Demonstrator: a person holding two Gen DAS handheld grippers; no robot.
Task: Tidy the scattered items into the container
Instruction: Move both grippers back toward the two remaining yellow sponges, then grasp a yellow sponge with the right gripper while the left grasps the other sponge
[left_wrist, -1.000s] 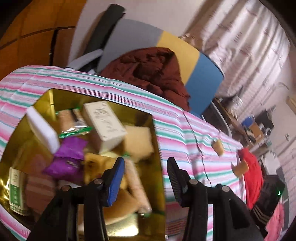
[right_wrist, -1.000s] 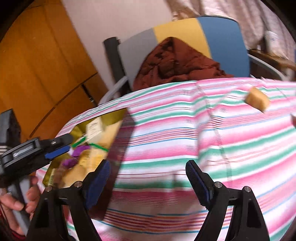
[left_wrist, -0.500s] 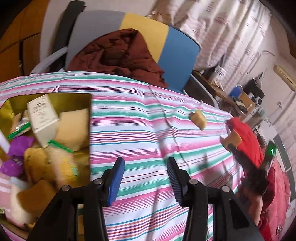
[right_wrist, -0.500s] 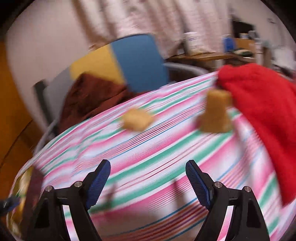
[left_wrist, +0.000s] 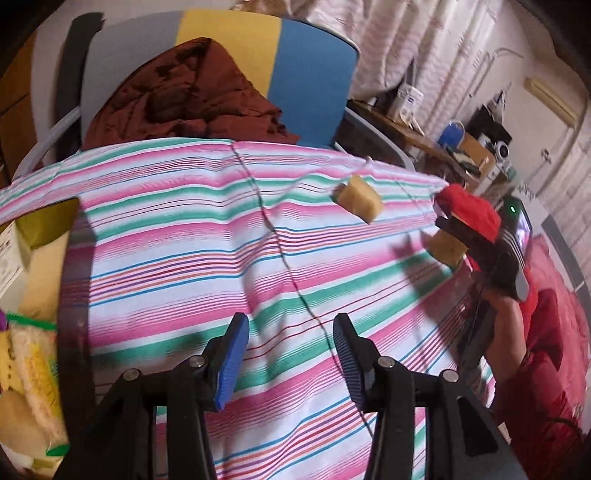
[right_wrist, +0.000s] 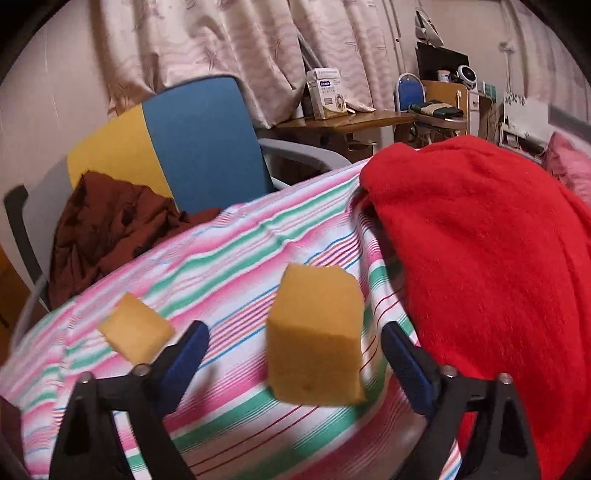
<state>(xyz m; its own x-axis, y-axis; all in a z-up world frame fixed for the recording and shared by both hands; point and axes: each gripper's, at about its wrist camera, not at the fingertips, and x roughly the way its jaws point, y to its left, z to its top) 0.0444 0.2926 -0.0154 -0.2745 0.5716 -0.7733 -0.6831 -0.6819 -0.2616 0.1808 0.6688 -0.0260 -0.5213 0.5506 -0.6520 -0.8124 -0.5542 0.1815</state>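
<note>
**Right claw straddles the upright sponge block; left claw empty over the table**

The right claw (right_wrist: 293, 354) sits low over the striped tablecloth (right_wrist: 221, 258) with its jaws set wide. They have just been closing slightly. The larger sponge block (right_wrist: 316, 338) stands between the two blue pads, with a visible gap on each side; neither pad touches it, so nothing is gripped.

The larger sponge block is tan-yellow, roughly cuboid and upright, with a porous face and soft, slightly rounded edges. It stands near the table edge, just beside a red fleece cloth (right_wrist: 480, 277) that lies to its right.

The smaller sponge block (right_wrist: 135, 332) has the same colour and texture. It lies tilted on the cloth, outside the right claw and to the left of its left finger.

The left claw (left_wrist: 288, 358) hangs open above bare tablecloth with nothing between its pads. In its view both sponge blocks lie well ahead and to the right: the smaller one (left_wrist: 357, 199) in the open, the larger one (left_wrist: 447, 247) partly hidden behind the right claw.

The container (left_wrist: 44, 221), gold-lined, lies at the far left edge of the left view. It holds a white box (left_wrist: 9, 254), more sponge pieces and wrapped packets (left_wrist: 35, 369).
</note>
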